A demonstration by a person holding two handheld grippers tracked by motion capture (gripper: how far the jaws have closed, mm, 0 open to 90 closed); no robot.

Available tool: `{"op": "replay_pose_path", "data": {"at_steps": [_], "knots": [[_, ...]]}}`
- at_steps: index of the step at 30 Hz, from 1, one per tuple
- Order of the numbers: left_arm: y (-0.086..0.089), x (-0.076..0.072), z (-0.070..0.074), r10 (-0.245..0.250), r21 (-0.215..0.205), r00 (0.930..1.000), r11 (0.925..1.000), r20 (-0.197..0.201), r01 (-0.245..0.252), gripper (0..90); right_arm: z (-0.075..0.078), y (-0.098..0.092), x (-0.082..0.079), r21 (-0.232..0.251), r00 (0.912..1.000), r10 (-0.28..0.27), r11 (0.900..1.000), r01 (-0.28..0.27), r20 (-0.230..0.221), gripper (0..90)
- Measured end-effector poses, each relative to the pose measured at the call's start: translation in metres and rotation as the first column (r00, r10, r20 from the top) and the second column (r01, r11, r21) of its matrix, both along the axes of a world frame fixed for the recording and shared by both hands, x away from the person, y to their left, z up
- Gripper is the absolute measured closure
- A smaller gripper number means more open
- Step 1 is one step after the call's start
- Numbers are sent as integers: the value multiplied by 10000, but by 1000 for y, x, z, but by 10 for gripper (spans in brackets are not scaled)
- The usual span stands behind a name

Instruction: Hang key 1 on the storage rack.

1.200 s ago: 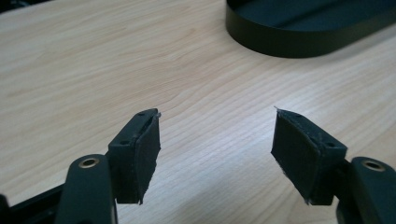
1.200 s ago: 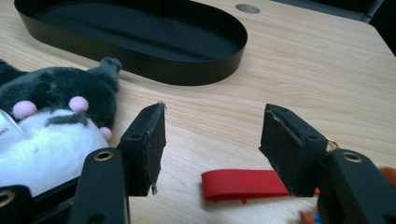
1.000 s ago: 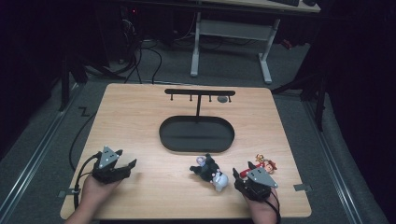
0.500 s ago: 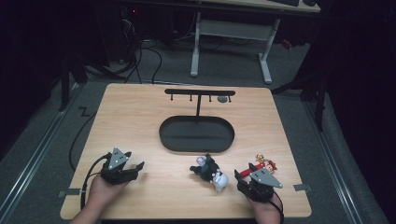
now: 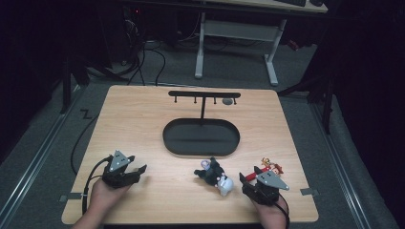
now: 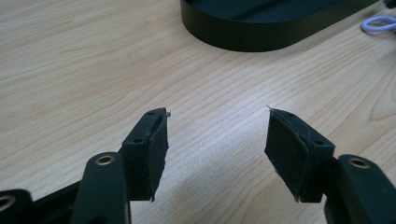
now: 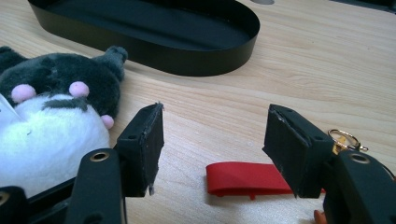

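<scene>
My left gripper [image 5: 141,169] rests at the table's front left. In the left gripper view, the left gripper [image 6: 217,116] has its jaws apart over bare wood. They have just been closing a little, with nothing between them. My right gripper [image 5: 250,172] is at the front right and is open [image 7: 215,112]. A black-and-white plush toy [image 5: 215,175] lies just to its left [image 7: 51,107]. A red strap [image 7: 243,179] with a gold ring [image 7: 343,137] lies on the table under its right jaw. It belongs to a small red-and-yellow keychain figure [image 5: 271,166].
A black oval tray [image 5: 165,138] sits mid-table, beyond both grippers [image 6: 243,37] [image 7: 187,60]. A black T-shaped hook stand [image 5: 203,94] rises from its far edge. A small grey disc [image 5: 228,101] is near the bar's right end. Desk legs and cables lie on the floor beyond.
My left gripper has shifted very slightly at the front left. The right gripper, plush and keychain have not moved, and nothing was picked up.
</scene>
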State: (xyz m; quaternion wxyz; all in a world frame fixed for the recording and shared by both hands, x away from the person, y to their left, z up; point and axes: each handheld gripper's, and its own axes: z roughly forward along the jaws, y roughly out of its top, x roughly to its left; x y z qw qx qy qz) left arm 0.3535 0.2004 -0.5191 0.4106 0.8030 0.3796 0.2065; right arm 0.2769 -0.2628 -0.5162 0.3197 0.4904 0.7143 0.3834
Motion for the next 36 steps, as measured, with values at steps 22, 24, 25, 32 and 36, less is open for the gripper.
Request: {"op": "replay_pose_path", "data": {"at_steps": [22,24,25,32,36], "knots": [[-14,-6,-3,-674,296,9974,9973,236,667,371,5,6,6,-275,9910,-85,9996,49,-1338,372],[-15,-6,-2,-775,322,9966,9965,263,766,371,8,2,9,-295,9906,-222,9994,184,-1348,373],[-15,-6,-2,-775,322,9966,9965,263,766,371,8,2,9,-295,9906,-222,9994,184,-1348,373],[-19,-8,-1,-1120,387,9931,9931,358,1106,372,19,2,14,-728,9787,-431,9969,290,-2007,342],[-20,-10,-1,-1217,453,9919,9917,354,1200,370,23,3,16,-848,9762,-481,9959,307,-2113,336]]}}
